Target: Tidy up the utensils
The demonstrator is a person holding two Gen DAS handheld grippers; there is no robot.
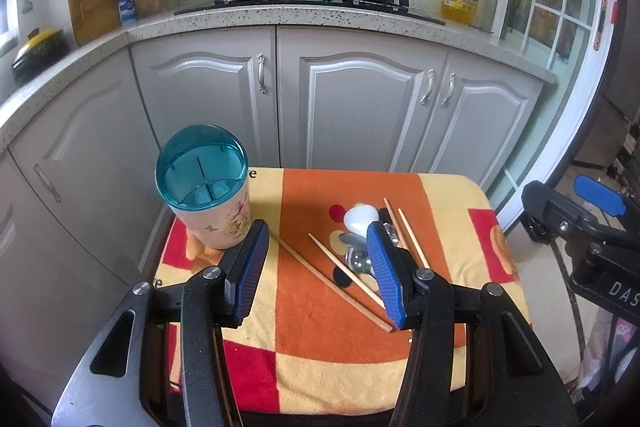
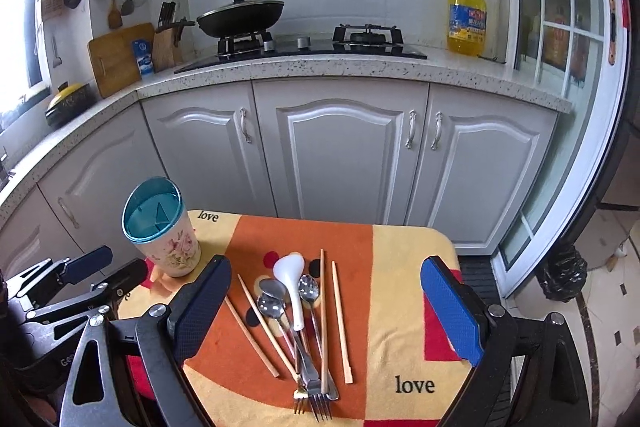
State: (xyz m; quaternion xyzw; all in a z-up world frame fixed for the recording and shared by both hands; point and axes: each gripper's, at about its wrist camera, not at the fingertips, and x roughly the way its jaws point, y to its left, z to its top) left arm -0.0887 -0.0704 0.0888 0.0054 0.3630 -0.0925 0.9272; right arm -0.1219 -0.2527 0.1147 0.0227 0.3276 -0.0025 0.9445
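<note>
The holder (image 2: 160, 227), a floral cup with a teal divided top, is standing upright at the far left corner of the table (image 2: 404, 267), on a cloth (image 2: 400, 327) of orange, yellow and red blocks. Nothing is showing inside its compartments.

The left gripper (image 1: 320, 267) is hovering above the near left part of the table, its blue fingers (image 1: 250, 267) standing wide apart and holding nothing. In the left wrist view the left finger is sitting just in front of the holder's base, and the right finger is covering part of the utensil pile.

The utensils are lying loose in the middle of the cloth, right of the holder and apart from it. Two chopsticks (image 2: 256, 335) are lying slanted on the left of the pile. Next are two metal spoons (image 2: 272, 297), bowls pointing away, with a white spoon (image 2: 290, 275) lying across beside them. A third metal spoon (image 2: 309, 287) is lying just right of the white one. Forks (image 2: 316, 403) are pointing their tines toward the near edge, their handles running under the spoons. Two more chopsticks (image 2: 338, 323) are lying almost straight on the right side of the pile.

The right gripper (image 2: 326, 311) is hanging above the pile, its fingers (image 2: 452, 311) spread wide to either side of the utensils, touching none of them.

Behind the table, grey cabinets (image 2: 344, 155) are running under a speckled worktop carrying a wok (image 2: 240, 17) on a hob and a yellow oil bottle (image 2: 467, 19).
</note>
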